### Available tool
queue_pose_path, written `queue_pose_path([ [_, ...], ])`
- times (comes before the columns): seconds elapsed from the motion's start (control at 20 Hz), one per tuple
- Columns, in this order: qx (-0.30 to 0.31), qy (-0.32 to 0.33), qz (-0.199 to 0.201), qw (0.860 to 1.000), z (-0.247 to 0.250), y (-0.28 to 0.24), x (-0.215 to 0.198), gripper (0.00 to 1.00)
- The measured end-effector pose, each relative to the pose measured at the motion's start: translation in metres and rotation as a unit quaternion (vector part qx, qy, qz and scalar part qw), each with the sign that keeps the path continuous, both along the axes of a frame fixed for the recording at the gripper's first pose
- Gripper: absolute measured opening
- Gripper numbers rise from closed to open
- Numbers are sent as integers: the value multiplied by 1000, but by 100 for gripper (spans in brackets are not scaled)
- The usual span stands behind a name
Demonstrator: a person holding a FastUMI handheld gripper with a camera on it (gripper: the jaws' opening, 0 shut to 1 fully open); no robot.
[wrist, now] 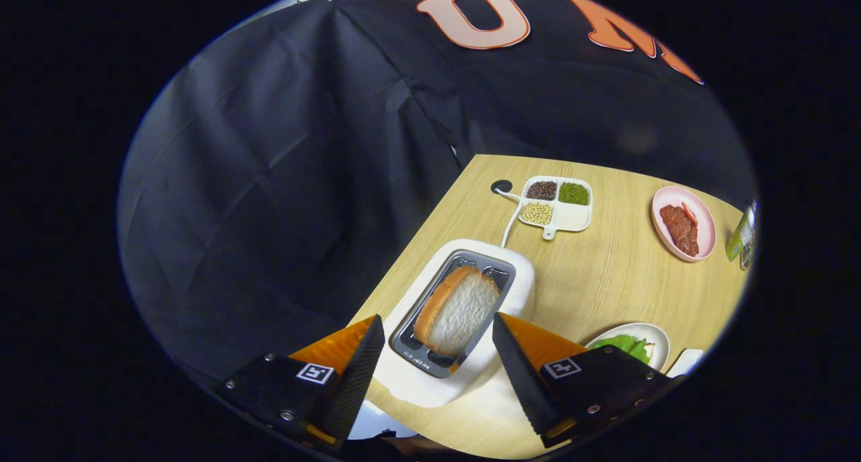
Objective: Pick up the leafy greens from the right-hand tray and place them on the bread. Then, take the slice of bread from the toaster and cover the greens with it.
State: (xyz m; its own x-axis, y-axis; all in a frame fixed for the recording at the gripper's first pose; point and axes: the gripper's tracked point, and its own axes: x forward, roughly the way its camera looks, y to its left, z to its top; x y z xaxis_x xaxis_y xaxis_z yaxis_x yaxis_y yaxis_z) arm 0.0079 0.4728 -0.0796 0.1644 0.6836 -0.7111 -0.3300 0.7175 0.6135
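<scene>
Hovering above the white toaster (471, 294) with the claw (437, 361) spread wide, gripping nothing. Straddling the near end of the toaster, one ribbed black finger (356, 374) on either side, neither touching the slice of bread (457, 311). Bread standing tilted in the toaster's slot, crust on its left side, pale crumb facing up, sitting between and just ahead of the fingertips. Leafy greens (625, 346) lying on a white plate (656, 337) to the right of the toaster, partly hidden behind the right finger. Beyond the toaster, a white divided tray (572, 218) holding dark, green and yellowish beans, with the toaster's white cord (512, 221) running toward it. Farther right of the toaster, a pink plate (662, 210) carrying a reddish-brown piece of meat (679, 228). All resting on a light wooden table (605, 280).
</scene>
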Motion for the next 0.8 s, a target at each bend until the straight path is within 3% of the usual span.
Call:
queue_pose_path([
  [0.25,-17,25,-8,1000,-13,15,7,93],
  [0.35,-21,43,-8,999,-20,19,8,87],
  [0.55,-22,44,9,999,-33,25,4,67],
  [0.8,-26,31,-2,999,-35,14,14,44],
])
